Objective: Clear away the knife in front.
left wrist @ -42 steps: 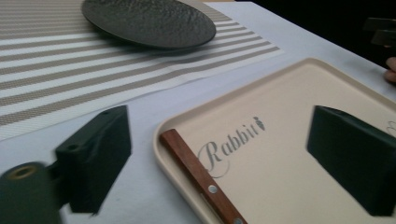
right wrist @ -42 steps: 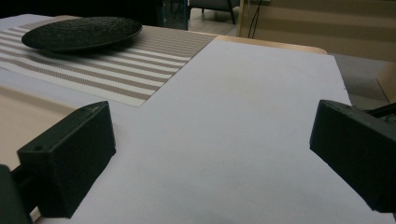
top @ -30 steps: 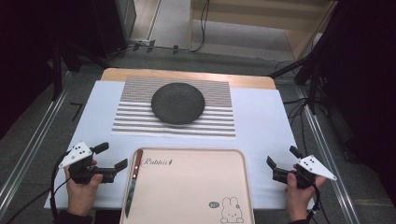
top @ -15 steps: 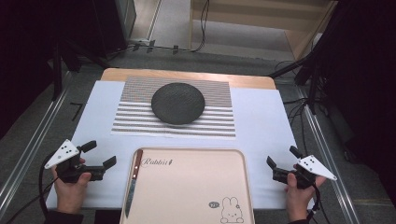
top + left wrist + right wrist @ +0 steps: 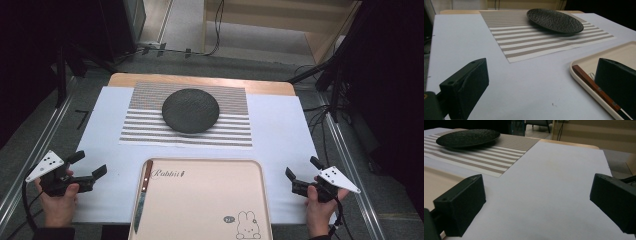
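On the table's near edge, in the high view, a beige tray (image 5: 200,170) sits centred on the white sheet (image 5: 280,145), and a knife (image 5: 141,197) with a brown wooden handle lies along the tray's left rim, blade toward the near edge. Beyond the tray, toward the far edge, a striped mat (image 5: 140,125) carries a dark round plate (image 5: 190,110). The left gripper (image 5: 87,165) hovers at the near left corner of the sheet, held in a hand (image 5: 59,205), its jaws spread apart with nothing between them; it is near the knife but clear of the tray. The right gripper (image 5: 302,172) sits at the near right edge, held in the other hand (image 5: 320,212), jaws likewise parted and empty, well apart from the knife.

Seen from the left gripper view, the two black jaws stand wide apart over bare white sheet (image 5: 461,45). The tray's rim (image 5: 584,81) crosses the lower right, and the knife's handle (image 5: 594,86) lies just inside it, partly hidden behind the right-hand jaw. The mat (image 5: 529,42) and plate (image 5: 555,20) lie farther off.

From the right gripper view, the jaws are again wide apart with only white sheet (image 5: 554,182) between them. The tray's corner (image 5: 439,182) shows at the left, the mat (image 5: 489,155) and plate (image 5: 467,137) beyond it.
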